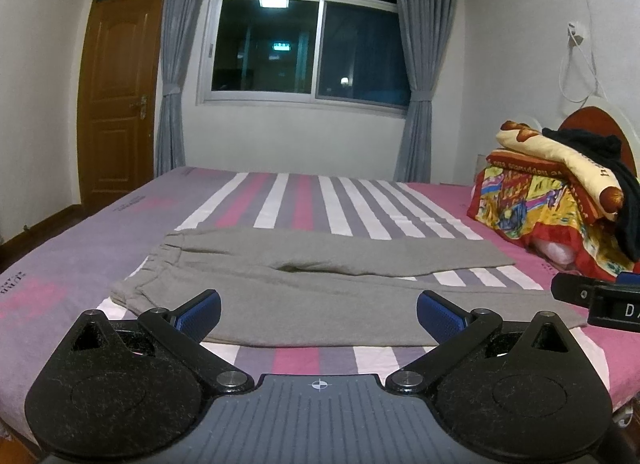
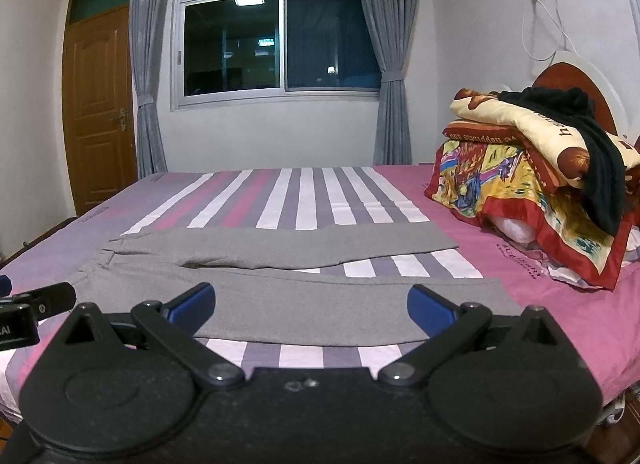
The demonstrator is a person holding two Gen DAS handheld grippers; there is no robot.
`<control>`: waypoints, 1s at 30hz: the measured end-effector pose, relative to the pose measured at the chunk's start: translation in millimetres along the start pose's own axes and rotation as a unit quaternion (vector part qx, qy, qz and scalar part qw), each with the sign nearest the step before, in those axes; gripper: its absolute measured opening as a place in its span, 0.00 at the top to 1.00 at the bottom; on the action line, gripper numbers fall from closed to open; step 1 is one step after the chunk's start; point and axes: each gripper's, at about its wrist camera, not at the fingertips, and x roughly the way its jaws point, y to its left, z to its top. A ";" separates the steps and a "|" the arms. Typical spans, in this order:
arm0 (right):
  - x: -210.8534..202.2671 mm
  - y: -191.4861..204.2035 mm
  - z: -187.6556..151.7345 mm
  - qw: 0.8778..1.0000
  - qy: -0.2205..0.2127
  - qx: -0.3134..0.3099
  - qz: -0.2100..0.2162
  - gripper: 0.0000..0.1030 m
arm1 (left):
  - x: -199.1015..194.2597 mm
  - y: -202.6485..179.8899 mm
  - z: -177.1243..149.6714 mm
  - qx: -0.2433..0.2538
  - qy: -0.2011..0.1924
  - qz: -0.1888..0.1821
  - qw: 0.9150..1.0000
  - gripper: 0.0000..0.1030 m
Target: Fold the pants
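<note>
Nearest, left gripper (image 1: 318, 314) with blue pads spread wide, nothing between them, poised at the near edge of the grey pants (image 1: 304, 288). Alongside, right gripper (image 2: 311, 306) likewise spread and empty, just short of the same near hem. Beyond, pants flat and unfolded on the striped bed sheet (image 1: 328, 204), waistband to the left, legs splayed apart toward the right. Farther right, a pile of bedding (image 2: 520, 168) by the headboard; behind, window (image 1: 304, 36) and door (image 1: 116, 92). Probably still the approach before the first fold. Next, likely: pinch near leg's edge at two places, lift, carry over onto far leg.
</note>
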 end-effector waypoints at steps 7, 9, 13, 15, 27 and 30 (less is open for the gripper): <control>-1.9 -0.4 -2.0 1.000 -0.002 0.002 -0.001 0.00 | -1.1 -0.2 0.5 0.003 -0.001 0.000 1.000 0.00; -2.1 -0.7 -1.6 1.000 -0.002 0.003 -0.001 0.00 | -1.1 -0.1 0.7 0.002 0.000 -0.001 1.000 0.00; -1.9 -0.5 -1.1 1.000 -0.002 0.003 -0.001 0.00 | -1.1 -0.4 0.8 0.002 0.000 -0.001 1.000 0.00; -2.8 -1.2 -1.3 1.000 -0.002 0.003 -0.001 0.00 | -1.1 -0.4 0.7 0.003 0.000 -0.001 1.000 0.00; -3.0 -1.1 -0.6 1.000 -0.002 0.001 0.000 0.00 | -0.9 -0.3 0.2 0.003 -0.001 -0.001 1.000 0.00; -3.1 -0.9 -0.4 1.000 -0.001 0.002 0.000 0.00 | -0.9 -0.3 0.5 0.003 0.000 -0.001 1.000 0.00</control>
